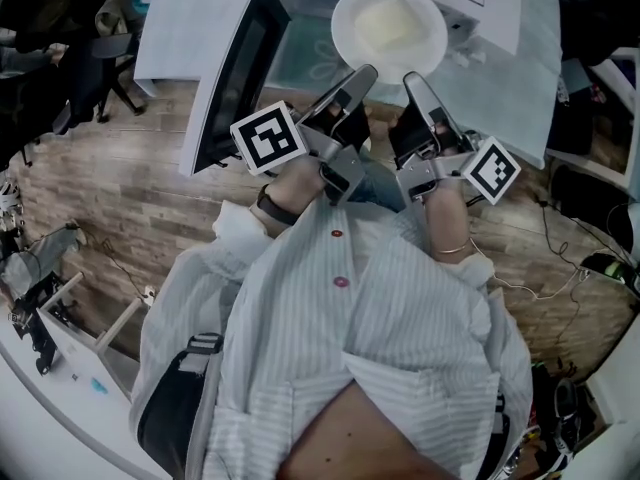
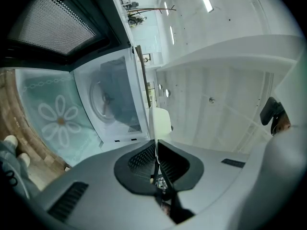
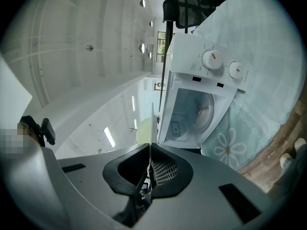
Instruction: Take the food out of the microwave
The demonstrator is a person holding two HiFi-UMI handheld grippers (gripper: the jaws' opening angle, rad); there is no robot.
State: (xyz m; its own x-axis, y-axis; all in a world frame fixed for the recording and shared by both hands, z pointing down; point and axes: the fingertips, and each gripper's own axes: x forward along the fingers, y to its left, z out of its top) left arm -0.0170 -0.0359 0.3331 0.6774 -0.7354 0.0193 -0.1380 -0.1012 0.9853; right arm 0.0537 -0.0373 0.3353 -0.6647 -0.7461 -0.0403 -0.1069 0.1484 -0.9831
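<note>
While holding the plate (image 1: 345, 13) level in the air just before the microwave (image 1: 490, 13), pinched its near rim from two sides: left gripper (image 1: 362, 76) on the lower left edge, right gripper (image 1: 412, 80) on the lower right. Had both sets of fingers pressed nearly together, with only the thin rim between the pads. Probably gripped at two points so as not to tip the pale food (image 1: 392, 23) lying flat in the middle; judged a single pinch on so thin an edge too likely to let it swing. Had the door (image 1: 240, 73) swung wide to the left, presumably to keep the way out free. Judged the main step done: food outside the cavity, not yet set down anywhere.

Saw the whole plate and the food on it only from the head view; got from either gripper view just an edge-on sliver rising out of the closed jaws. Saw into the cavity only from the gripper views: turntable (image 2: 103, 102) apparently bare. Found the two knobs (image 3: 212, 60) in the right gripper view alone, and the door's mesh window (image 2: 57, 23) in the left one. Made out the daisy cloth (image 2: 57, 119) under the microwave plainly from both grippers; from the head, only a teal patch.
</note>
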